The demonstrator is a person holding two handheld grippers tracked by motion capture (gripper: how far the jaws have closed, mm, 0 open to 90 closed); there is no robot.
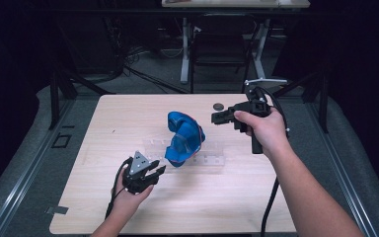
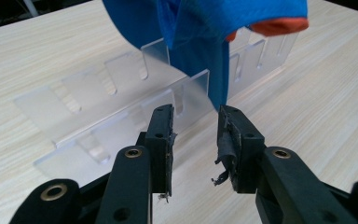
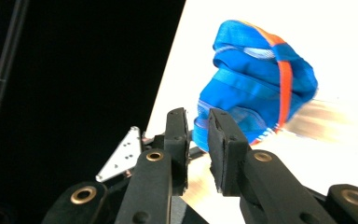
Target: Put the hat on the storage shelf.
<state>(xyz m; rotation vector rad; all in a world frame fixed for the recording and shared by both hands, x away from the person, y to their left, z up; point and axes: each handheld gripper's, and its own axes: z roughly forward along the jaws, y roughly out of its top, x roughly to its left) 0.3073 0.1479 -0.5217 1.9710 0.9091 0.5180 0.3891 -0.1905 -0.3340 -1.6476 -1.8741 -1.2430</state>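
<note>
Blue cloth draped on clear rack, tabletop centre. Left claw at 7 o'clock, parted, empty. Right claw at 2 o'clock, narrowly parted, empty.

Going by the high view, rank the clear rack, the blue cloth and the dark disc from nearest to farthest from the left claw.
1. Clear rack: lying just right of the left claw.
2. Blue cloth: draped over the rack, up and to the right.
3. Dark disc: near the table's far edge, by the right claw.
</note>
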